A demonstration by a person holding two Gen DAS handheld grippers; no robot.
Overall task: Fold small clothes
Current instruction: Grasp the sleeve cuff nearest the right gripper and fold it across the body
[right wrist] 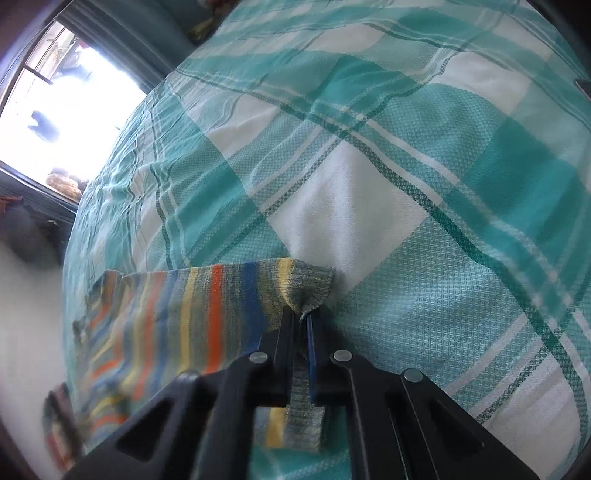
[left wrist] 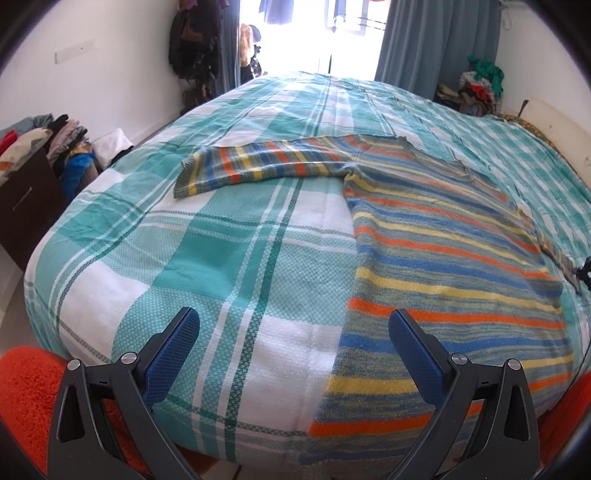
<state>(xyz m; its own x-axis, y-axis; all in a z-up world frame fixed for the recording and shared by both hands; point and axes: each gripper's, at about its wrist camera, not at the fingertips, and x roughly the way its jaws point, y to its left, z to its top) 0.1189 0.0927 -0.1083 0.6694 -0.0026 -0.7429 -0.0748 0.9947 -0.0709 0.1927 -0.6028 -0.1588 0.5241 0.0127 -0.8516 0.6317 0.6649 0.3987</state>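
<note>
A bed [left wrist: 229, 236] under a teal-and-white checked sheet fills both views. The left gripper [left wrist: 293, 326] hangs above its near edge, tilted down, jaws wide apart and empty. The striped sweater [left wrist: 454, 251] lies flat on the sheet, one sleeve stretched out. The right gripper [right wrist: 300, 317] is clenched on the other sleeve's cuff [right wrist: 310, 288]. Beyond are clothes piles [left wrist: 480, 86], curtains [left wrist: 436, 40] and a bright window [left wrist: 306, 33]. No writing is readable.

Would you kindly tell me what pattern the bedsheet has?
The bedsheet is a teal, white and green plaid, clearest in the left wrist view.
</note>
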